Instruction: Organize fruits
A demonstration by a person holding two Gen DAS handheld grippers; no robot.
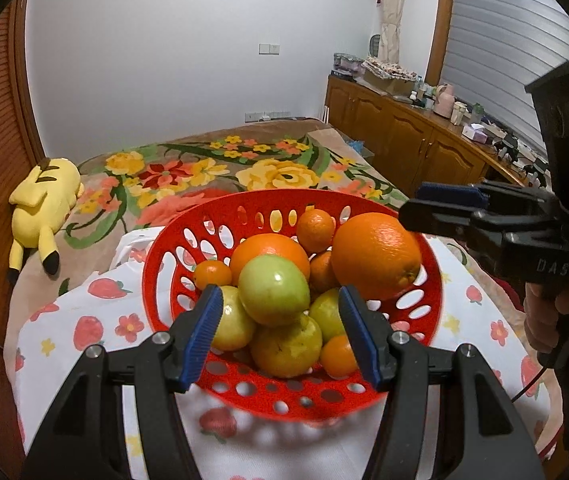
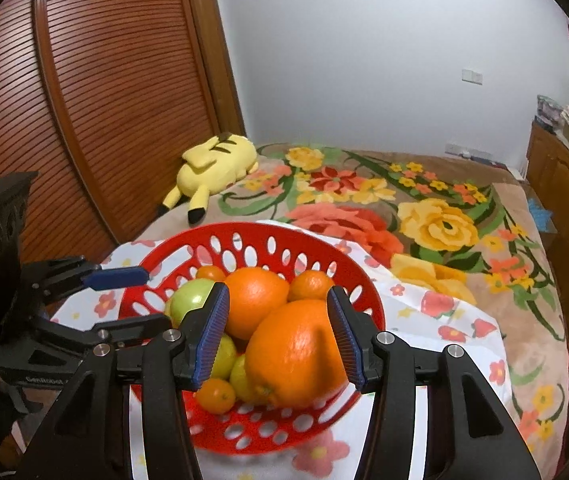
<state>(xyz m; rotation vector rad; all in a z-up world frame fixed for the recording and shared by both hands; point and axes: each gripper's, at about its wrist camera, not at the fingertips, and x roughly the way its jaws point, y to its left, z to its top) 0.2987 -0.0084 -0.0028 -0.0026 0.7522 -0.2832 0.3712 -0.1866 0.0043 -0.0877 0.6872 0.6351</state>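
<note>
Left view: my left claw (image 1: 280, 334) hangs open over the green fruit (image 1: 274, 290) heaped in the red basket (image 1: 164, 264); I'd take the top one squarely, since its neighbours could roll

Right view: my right claw (image 2: 278, 334) is open around the big orange (image 2: 296, 354), not yet pinching; the other claw crowds the basket rim; a yellow plush toy (image 2: 214, 164) lies well apart on the bed

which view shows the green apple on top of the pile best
The left wrist view: the green apple sits whole and centered atop the fruit. In the right wrist view, that camera's own tool finger hides part of it.
</note>
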